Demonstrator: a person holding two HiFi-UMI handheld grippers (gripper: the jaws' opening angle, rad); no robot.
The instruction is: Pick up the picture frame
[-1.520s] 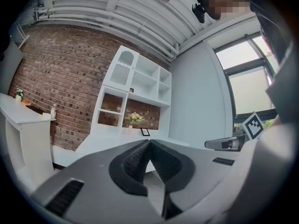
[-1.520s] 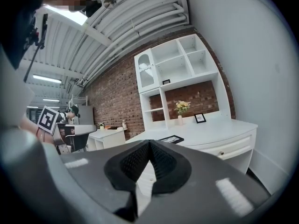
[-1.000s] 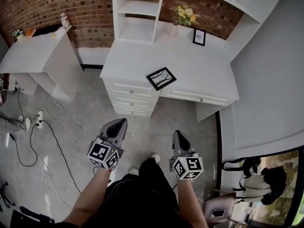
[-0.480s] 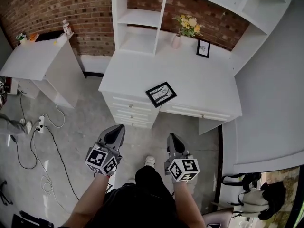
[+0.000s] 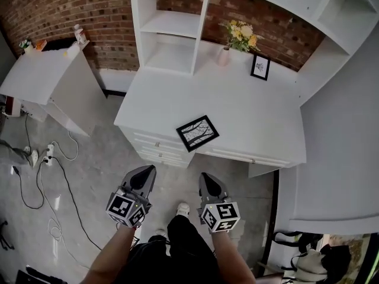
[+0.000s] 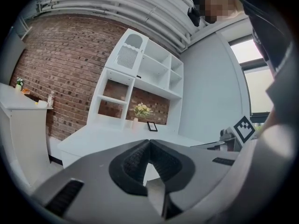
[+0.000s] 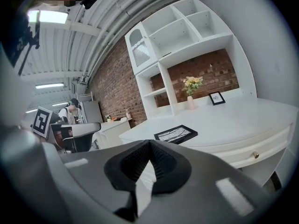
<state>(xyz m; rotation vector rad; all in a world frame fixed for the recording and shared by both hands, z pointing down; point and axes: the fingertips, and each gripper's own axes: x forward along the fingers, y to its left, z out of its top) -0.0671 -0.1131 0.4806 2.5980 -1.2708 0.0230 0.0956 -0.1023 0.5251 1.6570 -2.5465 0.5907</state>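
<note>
Now left gripper (image 5: 144, 171) and right gripper (image 5: 205, 177), lower centre, are closed and empty. Mid-frame, picture frame (image 5: 197, 133) lies on white desk (image 5: 254, 108).

The left gripper (image 5: 147, 171) and right gripper (image 5: 206, 177) are grey, tapered shells with dark hollows on top; each carries a white cube (image 5: 125, 207) printed with black square markers; black ribbed pads (image 6: 132, 161) line the jaws; the person wears black trousers (image 5: 177, 250); a white shoe (image 5: 183, 207) shows below; no sleeves on the forearms.
</note>
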